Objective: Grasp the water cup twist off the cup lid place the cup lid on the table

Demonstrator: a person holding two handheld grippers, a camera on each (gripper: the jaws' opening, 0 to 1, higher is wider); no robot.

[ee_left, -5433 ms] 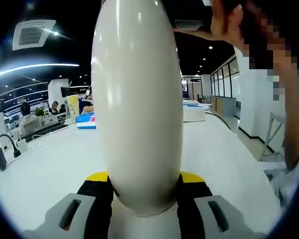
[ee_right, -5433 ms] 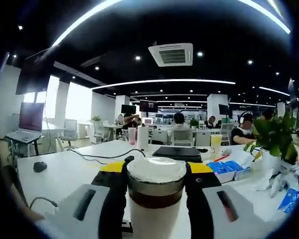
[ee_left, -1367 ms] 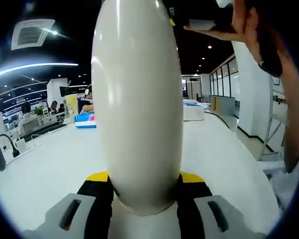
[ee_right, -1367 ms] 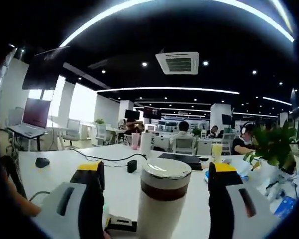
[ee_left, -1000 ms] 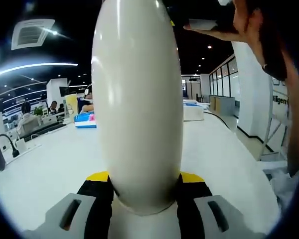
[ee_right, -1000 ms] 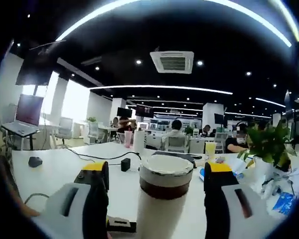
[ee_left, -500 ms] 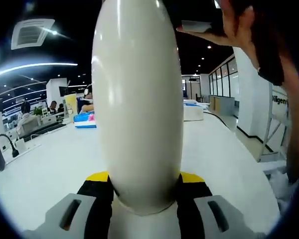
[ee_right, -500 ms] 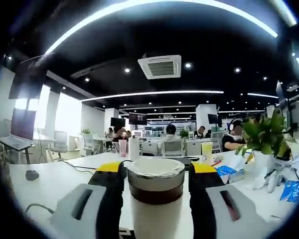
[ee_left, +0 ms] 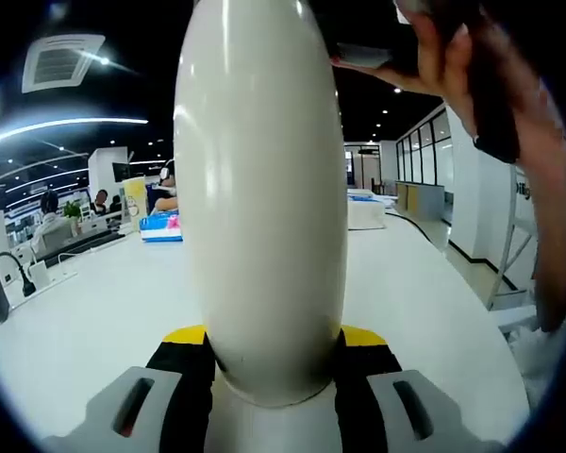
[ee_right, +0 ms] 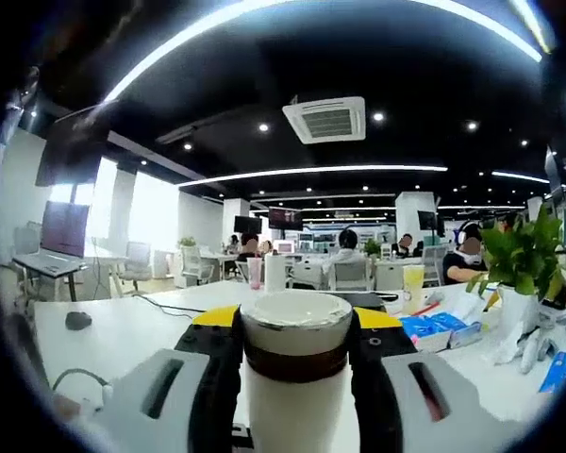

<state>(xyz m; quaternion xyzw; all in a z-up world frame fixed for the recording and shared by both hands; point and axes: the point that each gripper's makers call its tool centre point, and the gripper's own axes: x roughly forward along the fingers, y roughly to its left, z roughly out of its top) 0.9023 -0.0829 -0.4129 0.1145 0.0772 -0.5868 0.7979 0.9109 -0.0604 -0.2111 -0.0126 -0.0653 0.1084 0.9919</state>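
L gripper (ee_left: 269,354) jaws clamped on white cup (ee_left: 259,189) body, upright above the table (ee_left: 85,321). R gripper (ee_right: 295,344) jaws closed on cup lid (ee_right: 296,332), still on cup.

The right gripper (ee_right: 297,363) is now closed on the cup lid (ee_right: 297,332) of the water cup (ee_right: 297,401); 1.4 s and 1.0 s ago its jaws stood spread well apart on either side of the lid, and by 0.5 s ago they were against it. In the left gripper view, the person's hand (ee_left: 424,57) above the cup sits slightly lower and further left than before.
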